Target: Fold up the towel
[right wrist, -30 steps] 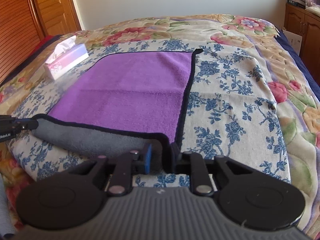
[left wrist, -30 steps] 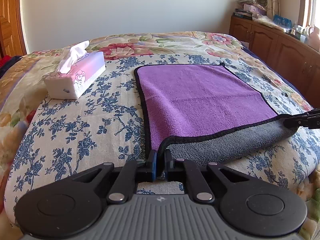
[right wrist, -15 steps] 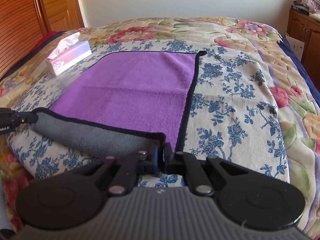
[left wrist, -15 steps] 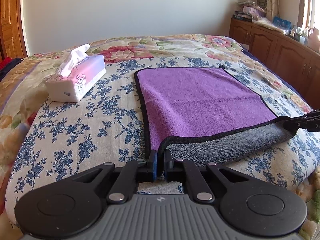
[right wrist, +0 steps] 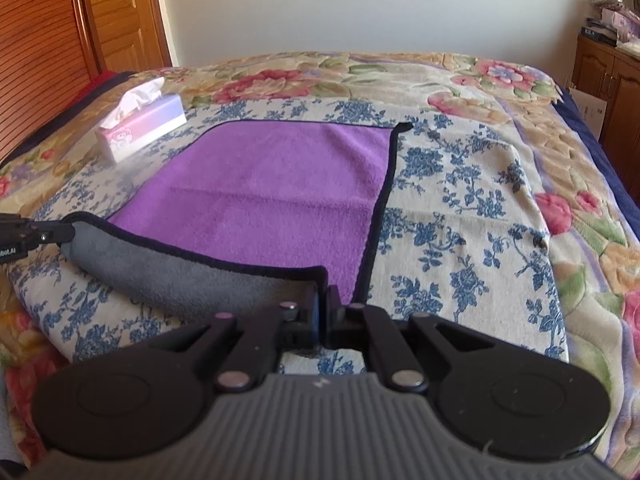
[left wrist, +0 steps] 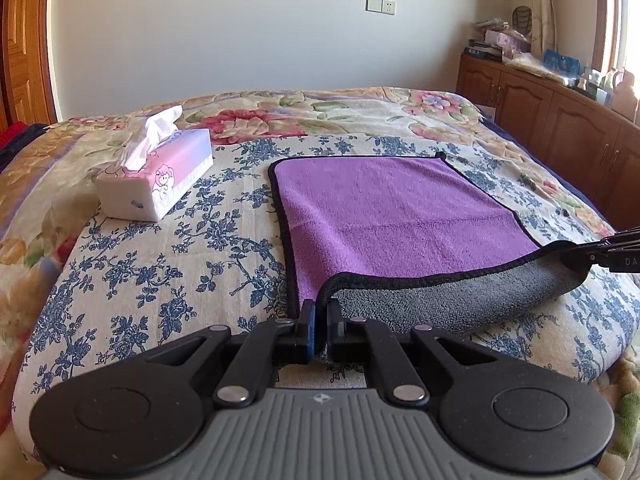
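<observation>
A purple towel [left wrist: 392, 216] with black trim and a grey underside lies on the floral bedspread; it also shows in the right wrist view [right wrist: 272, 192]. Its near edge is lifted and curled over, grey side [left wrist: 452, 300] showing. My left gripper [left wrist: 320, 320] is shut on the towel's near left corner. My right gripper [right wrist: 322, 304] is shut on the near right corner. Each gripper shows at the edge of the other's view, the right one [left wrist: 612, 256] and the left one [right wrist: 24, 236].
A pink and white tissue box [left wrist: 156, 176] stands on the bed left of the towel. Wooden cabinets [left wrist: 560, 120] with clutter run along the right wall. A wooden door [right wrist: 124, 16] is at the far left. The bed's near edge is just below the grippers.
Both grippers have risen a little and moved forward with the towel corners; the lifted grey edge curls further over the purple side.
</observation>
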Demonstrator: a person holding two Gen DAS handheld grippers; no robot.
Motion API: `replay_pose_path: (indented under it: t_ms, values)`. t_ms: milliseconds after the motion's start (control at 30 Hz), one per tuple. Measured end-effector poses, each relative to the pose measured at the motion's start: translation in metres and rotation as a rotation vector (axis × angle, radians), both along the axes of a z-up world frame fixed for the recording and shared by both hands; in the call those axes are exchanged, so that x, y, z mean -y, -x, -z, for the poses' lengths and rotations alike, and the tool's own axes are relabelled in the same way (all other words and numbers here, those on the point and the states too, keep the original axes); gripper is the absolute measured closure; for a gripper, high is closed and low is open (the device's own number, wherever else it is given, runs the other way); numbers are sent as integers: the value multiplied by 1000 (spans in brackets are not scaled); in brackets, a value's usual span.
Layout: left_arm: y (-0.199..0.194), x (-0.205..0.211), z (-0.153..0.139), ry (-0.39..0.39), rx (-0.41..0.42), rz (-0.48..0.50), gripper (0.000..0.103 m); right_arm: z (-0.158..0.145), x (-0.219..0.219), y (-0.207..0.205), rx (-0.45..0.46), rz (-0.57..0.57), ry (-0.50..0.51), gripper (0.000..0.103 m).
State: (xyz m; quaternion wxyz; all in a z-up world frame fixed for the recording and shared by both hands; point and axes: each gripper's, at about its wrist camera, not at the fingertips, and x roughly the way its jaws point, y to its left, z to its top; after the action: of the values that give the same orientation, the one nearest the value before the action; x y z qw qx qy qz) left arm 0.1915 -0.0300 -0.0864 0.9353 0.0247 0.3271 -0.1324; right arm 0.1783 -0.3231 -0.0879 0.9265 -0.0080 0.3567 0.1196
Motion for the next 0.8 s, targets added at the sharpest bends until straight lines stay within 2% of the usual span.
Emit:
replay_pose_path:
  t_ms: [800]
  values:
    - [-2,-2,-10,20,38,-11,97,-9,0,0,79,9,2,99]
